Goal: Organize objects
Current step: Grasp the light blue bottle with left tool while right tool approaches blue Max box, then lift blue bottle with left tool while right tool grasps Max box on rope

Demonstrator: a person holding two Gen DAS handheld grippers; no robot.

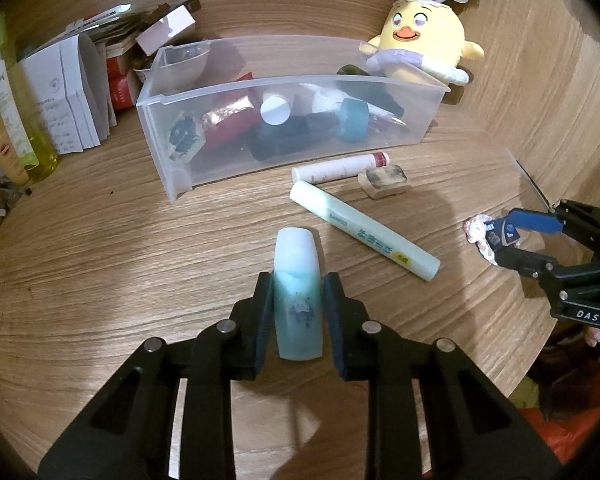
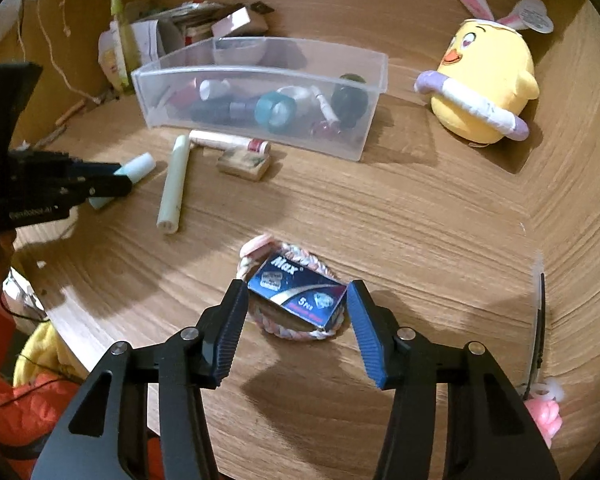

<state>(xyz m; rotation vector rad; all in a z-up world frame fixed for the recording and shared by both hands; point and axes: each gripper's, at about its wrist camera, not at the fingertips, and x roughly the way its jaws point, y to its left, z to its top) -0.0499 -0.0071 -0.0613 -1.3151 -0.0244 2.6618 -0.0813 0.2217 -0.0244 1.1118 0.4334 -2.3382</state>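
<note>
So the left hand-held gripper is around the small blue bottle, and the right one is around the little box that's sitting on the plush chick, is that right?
Not quite. The right wrist view shows the little box lying on a braided band on the table, not on the plush chick. The rest holds.

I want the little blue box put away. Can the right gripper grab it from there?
Probably yes. The right gripper is open with a finger on each side of the blue box, which lies on the braided ring. Nothing blocks it.

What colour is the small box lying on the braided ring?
Dark blue with silver lettering reading "Max"; the small box shows best in the right wrist view.
</note>
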